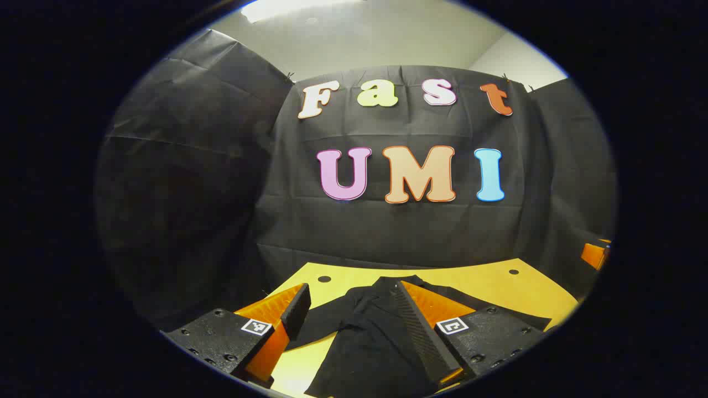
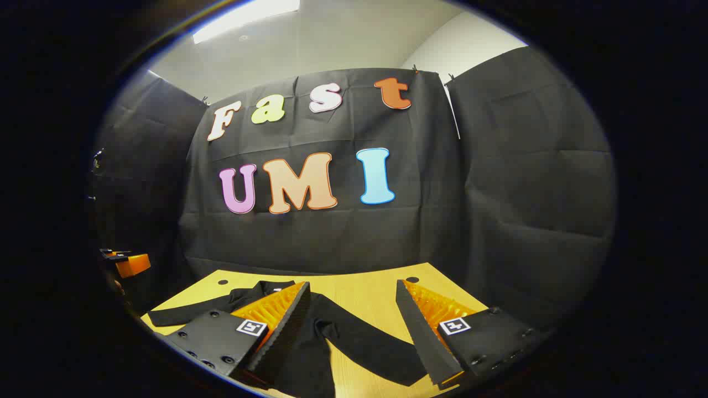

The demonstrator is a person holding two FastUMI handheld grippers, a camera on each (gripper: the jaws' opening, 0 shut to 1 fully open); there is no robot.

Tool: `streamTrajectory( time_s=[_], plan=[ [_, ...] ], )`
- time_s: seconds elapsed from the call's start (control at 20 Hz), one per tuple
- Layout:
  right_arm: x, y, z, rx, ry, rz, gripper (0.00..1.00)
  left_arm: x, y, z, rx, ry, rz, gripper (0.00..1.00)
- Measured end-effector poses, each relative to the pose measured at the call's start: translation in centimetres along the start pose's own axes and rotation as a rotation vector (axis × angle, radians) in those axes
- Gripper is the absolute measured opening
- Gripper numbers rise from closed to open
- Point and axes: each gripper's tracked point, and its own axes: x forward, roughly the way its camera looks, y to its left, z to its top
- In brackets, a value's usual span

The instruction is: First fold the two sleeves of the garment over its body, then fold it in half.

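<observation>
A black long-sleeved garment [image 1: 365,331] lies flat on the yellow table [image 1: 492,284], collar toward the far wall, both sleeves spread out to the sides. In the left gripper view my left gripper [image 1: 353,293] hovers open above the garment's left half, one sleeve running off under its left finger. In the right gripper view the garment [image 2: 343,337] shows with its right sleeve stretched between the fingers of my right gripper [image 2: 353,290], which is open and holds nothing. The other gripper [image 2: 130,264] appears at the left edge of that view.
Black cloth walls close the booth behind and at both sides. The yellow table [image 2: 365,293] has small dark holes near its far corners. An orange part of the other gripper [image 1: 594,254] shows at the right edge of the left gripper view.
</observation>
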Motion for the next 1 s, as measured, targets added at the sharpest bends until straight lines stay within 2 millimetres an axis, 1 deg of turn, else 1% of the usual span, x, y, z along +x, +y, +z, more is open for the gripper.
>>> streamTrajectory(
  time_s=[0.1,0.2,0.45,0.7,1.0],
  plan=[
    [0.1,-0.2,-0.3,0.004,0.010,0.001,0.98,-0.1,0.0,-0.4,-0.002,0.010,0.005,0.92],
    [0.0,-0.6,-0.3,0.006,0.007,-0.006,0.97,-0.1,0.0,-0.7,-0.003,0.020,0.009,0.92],
    [0.1,-1.4,-1.0,-0.004,0.018,-0.023,0.97,0.0,0.1,-1.0,-0.011,0.025,0.021,0.92],
    [0.1,-1.1,-1.6,-0.005,0.028,-0.019,0.97,0.0,0.0,-1.8,0.015,0.045,0.012,0.92],
    [0.2,-0.6,-2.2,-0.010,0.039,-0.008,0.97,-0.3,0.0,-1.9,0.027,0.050,0.010,0.92]
  ],
)
